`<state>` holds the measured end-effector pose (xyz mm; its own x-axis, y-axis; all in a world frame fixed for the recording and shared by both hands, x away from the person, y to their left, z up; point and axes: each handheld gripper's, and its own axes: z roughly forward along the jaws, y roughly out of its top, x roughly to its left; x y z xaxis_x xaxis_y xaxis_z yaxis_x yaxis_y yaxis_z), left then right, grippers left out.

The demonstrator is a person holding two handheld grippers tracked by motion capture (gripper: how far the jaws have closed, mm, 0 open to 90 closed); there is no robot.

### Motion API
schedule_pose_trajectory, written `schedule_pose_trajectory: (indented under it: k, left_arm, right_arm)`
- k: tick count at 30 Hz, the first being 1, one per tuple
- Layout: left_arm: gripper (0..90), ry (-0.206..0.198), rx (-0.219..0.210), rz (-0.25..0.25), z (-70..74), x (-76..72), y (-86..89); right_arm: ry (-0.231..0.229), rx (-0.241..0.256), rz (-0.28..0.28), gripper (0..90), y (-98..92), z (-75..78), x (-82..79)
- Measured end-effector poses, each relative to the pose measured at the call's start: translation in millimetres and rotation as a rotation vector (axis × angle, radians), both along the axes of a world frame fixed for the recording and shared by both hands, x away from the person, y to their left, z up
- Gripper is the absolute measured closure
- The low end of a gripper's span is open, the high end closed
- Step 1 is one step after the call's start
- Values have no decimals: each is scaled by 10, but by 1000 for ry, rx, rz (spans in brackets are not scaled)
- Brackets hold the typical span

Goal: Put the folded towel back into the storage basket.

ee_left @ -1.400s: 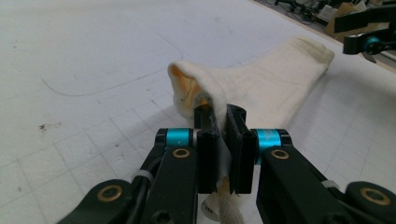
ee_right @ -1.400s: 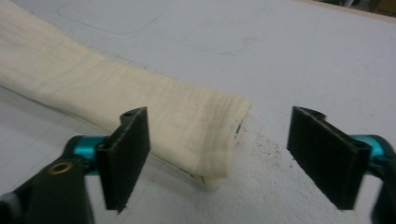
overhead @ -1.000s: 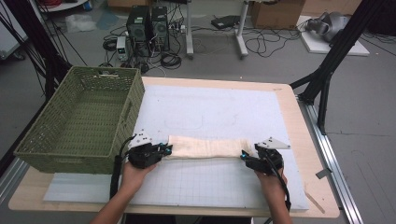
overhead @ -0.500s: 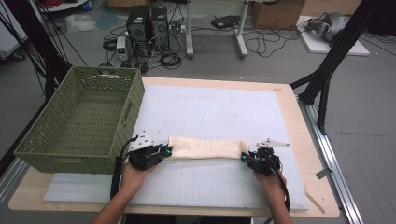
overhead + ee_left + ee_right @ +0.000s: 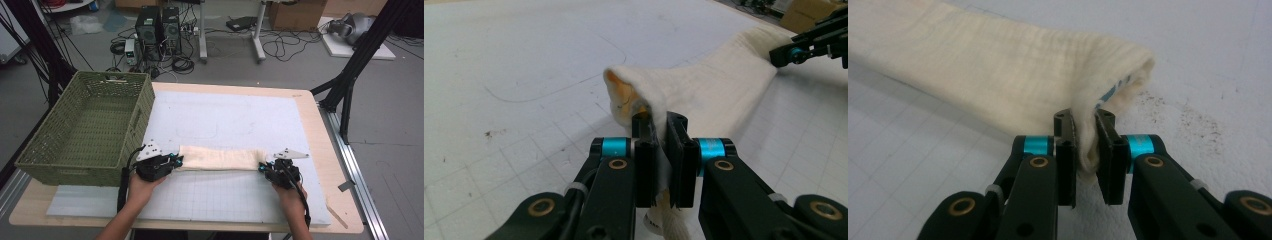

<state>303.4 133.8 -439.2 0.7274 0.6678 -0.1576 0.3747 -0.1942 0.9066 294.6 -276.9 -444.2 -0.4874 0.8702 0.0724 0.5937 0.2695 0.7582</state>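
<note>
The cream towel (image 5: 220, 159) lies folded into a long narrow band across the near middle of the white gridded mat (image 5: 225, 120) on the counter (image 5: 327, 150), stretched between the two hands. The left tongs (image 5: 176, 162) are clamped on its left end: in the left gripper view the black jaws pinch a raised fold of the cloth (image 5: 704, 85), with an orange-tinted inner layer showing at the tip. The right tongs (image 5: 263, 167) are clamped on the right end, where the right gripper view shows the jaws squeezing the bunched corner of the towel (image 5: 998, 65) and a blue-striped edge peeking out of the fold.

Beyond the towel, the mat is bare all the way to the far edge of the counter. On the near side a strip of mat lies open between the towel and the counter's front edge, crossed by the person's forearms. To the right, the mat's edge is just past the right tongs, then a band of bare wood before the counter's rim.

The green woven basket (image 5: 85, 130) stands at the left, overhanging the counter's left edge; its right wall is just beside the left tongs and bounds movement that way. A black frame leg (image 5: 350, 85) rises off the counter's far right corner. Computer towers (image 5: 157, 25) and cables lie on the floor behind.
</note>
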Motion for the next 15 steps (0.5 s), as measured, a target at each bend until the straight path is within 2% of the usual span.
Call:
schedule_pose_trajectory:
  k: [3,10,15]
  left_arm:
    - [832,-10,-8,-6,24,-9,-1]
    - [832,-47,-46,-21,120,-49,19]
    - [833,-66,-51,-34,171,-85,25]
  right_arm:
    - [-22,-2,8,805,-16,21,-12]
    - [-117,22,50,805,-98,117,-62]
    - [-145,37,48,805,-123,160,-70]
